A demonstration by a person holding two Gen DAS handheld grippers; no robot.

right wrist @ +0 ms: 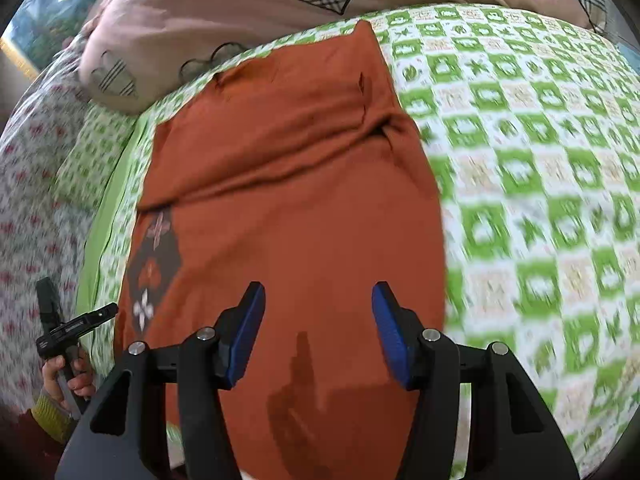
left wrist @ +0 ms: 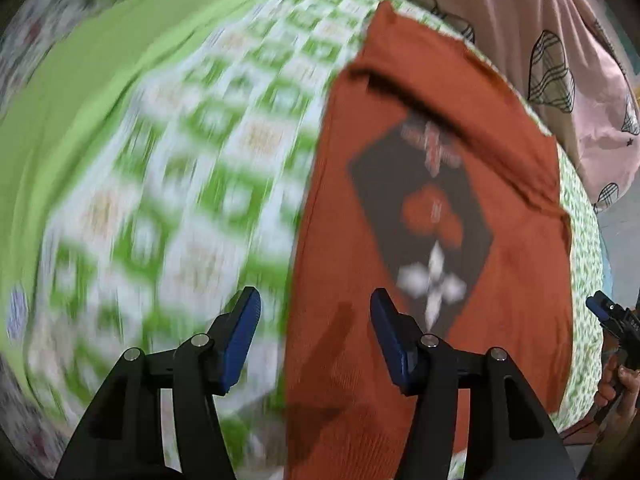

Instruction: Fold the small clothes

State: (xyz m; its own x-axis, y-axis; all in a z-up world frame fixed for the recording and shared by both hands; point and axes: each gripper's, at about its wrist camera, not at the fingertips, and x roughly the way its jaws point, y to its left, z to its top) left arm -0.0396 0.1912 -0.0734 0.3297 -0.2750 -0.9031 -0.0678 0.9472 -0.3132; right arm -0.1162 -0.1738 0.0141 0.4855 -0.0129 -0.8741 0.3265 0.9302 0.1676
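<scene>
Rust-orange garment (right wrist: 296,184) lies spread flat on the green-and-white checked bedsheet (right wrist: 520,200), partly folded, with a fold ridge running across it ahead of my right gripper (right wrist: 318,330). That gripper hovers just above the near part of the cloth with its blue pads (right wrist: 248,332) spread apart and nothing between them. My left gripper (left wrist: 316,336) is likewise open and empty; its right pad (left wrist: 390,340) sits over the garment's left edge, its left pad over bare sheet. Just ahead of it and slightly to the right is the dark diamond print (left wrist: 424,220) with white and red motifs. Seen from my right gripper, that print is off to the left, near the garment's edge. Beyond the garment, at its far end, a pink quilt (right wrist: 200,8) with plaid hearts touches the sheet. The left view is motion-blurred.
</scene>
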